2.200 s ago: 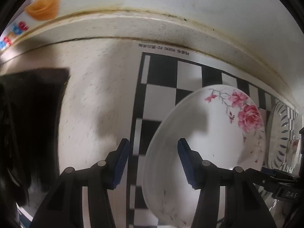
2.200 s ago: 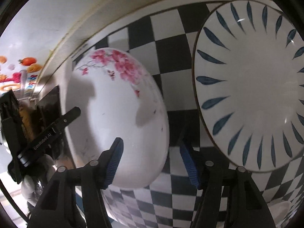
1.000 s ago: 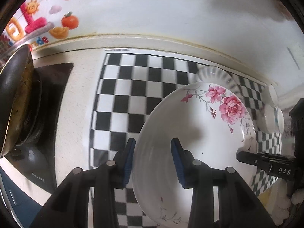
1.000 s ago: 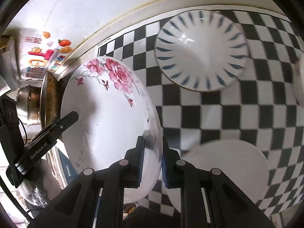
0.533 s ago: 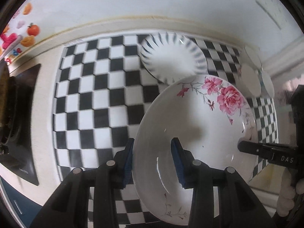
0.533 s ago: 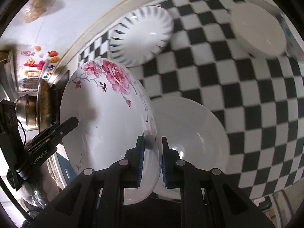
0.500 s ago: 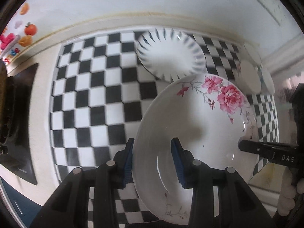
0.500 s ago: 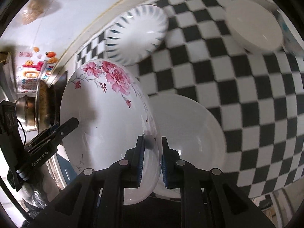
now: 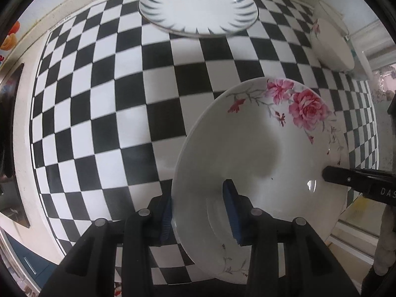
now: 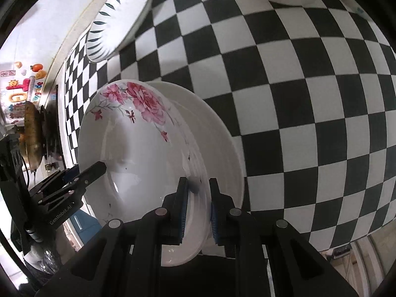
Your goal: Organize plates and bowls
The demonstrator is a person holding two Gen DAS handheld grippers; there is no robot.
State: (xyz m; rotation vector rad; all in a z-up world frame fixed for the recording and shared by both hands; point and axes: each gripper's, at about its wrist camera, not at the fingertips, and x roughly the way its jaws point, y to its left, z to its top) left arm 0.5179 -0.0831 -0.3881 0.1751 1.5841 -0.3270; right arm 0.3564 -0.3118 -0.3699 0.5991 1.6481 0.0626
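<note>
Rose plate [image 9: 262, 153] held between both my grippers, tilted, over the checkered mat [image 9: 104, 104]. In the right wrist view the rose plate [image 10: 138, 153] sits just above a plain white plate [image 10: 222, 148] on the mat; I cannot tell whether the two touch.

Left gripper [image 9: 200, 212]: blue pads either side of the plate's near rim, one under the outer wall, one on the inner face, closed onto it. Seen from the right wrist, the left gripper [image 10: 81, 173] comes in from the left with a fingertip over the rim.

Right gripper [image 10: 196, 208]: jaws almost together, pinching the plate's rim between blue pads. From the left wrist, the right gripper [image 9: 346, 178] shows as a black finger on the plate's far right edge.

Further out: a blue-leaf plate [image 9: 198, 7] lies flat at the back of the mat, well apart from the held one. A white bowl [image 9: 331, 44] sits at the mat's far right corner, upside down by the look of it. A dark stove [image 10: 49, 128] with a pan [image 10: 31, 133] stands off the mat's left end
</note>
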